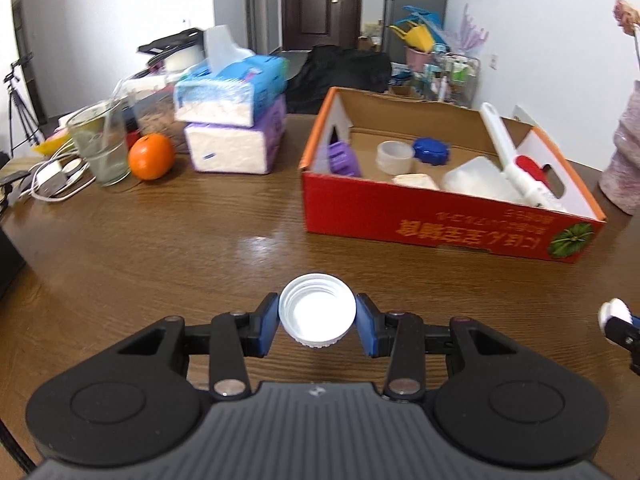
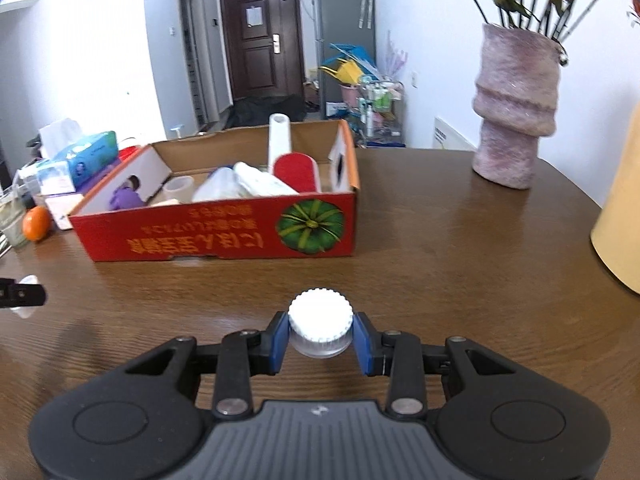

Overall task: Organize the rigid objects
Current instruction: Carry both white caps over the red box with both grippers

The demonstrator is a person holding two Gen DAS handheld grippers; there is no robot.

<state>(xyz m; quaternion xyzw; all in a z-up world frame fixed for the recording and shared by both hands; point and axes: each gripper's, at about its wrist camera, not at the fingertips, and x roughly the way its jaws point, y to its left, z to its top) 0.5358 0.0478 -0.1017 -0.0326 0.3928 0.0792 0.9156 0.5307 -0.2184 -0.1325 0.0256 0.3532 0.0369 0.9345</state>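
My left gripper [image 1: 317, 322] is shut on a white screw cap [image 1: 317, 309], open side up, held above the brown table. My right gripper [image 2: 320, 334] is shut on a white ribbed cap [image 2: 320, 322], closed top up, above the table. A red cardboard box [image 1: 436, 222] stands ahead and to the right in the left wrist view, and ahead left in the right wrist view [image 2: 216, 236]. It holds a white lint roller [image 1: 516, 160], a blue lid [image 1: 431, 151], a white tape roll [image 1: 394, 156], a purple piece [image 1: 343, 158] and other white items. The right gripper shows at the left view's right edge [image 1: 618, 320].
An orange [image 1: 151, 157], a drinking glass [image 1: 100, 142], stacked tissue packs [image 1: 236, 120] and cables [image 1: 52, 178] sit at the table's far left. A pink vase with flowers [image 2: 514, 108] stands far right; a yellow object [image 2: 620, 216] is at the right edge.
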